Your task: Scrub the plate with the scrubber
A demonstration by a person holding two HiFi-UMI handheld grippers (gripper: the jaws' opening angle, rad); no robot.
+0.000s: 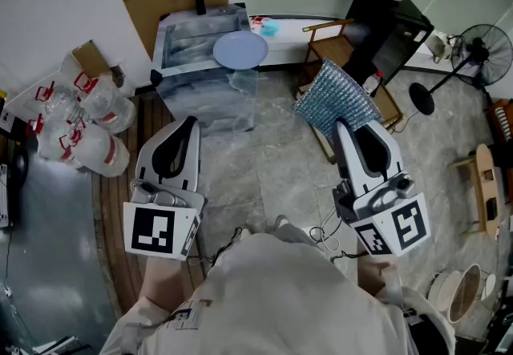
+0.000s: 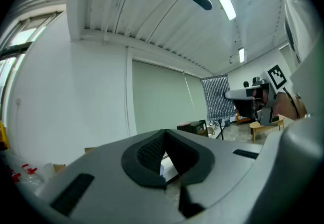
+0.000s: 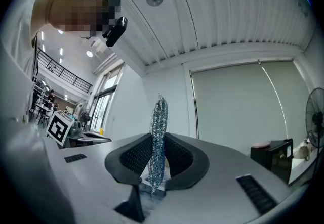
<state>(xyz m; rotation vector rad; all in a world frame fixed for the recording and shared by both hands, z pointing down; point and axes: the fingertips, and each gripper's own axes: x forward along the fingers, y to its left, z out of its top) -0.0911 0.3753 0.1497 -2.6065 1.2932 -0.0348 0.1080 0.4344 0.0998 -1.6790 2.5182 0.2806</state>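
A pale blue plate (image 1: 240, 50) lies on the rim of a clear plastic tub (image 1: 200, 81) ahead of me. My left gripper (image 1: 186, 124) hovers short of the tub, shut with nothing between its pads (image 2: 152, 153). My right gripper (image 1: 343, 127) is off to the right over the floor, shut on the silver mesh scrubber (image 1: 337, 97). In the right gripper view the scrubber (image 3: 159, 127) stands upright, pinched between the jaws of the right gripper (image 3: 158, 165). The left gripper view also shows the scrubber (image 2: 218, 97), hanging from the right gripper off to the right.
Several large water bottles (image 1: 88, 125) lie at the left beside a metal table (image 1: 40, 241). Cardboard (image 1: 172, 1) leans behind the tub. A wooden chair (image 1: 337, 45), a black box (image 1: 389, 25), a fan (image 1: 481, 53) and a wooden stool (image 1: 485, 185) stand at the right.
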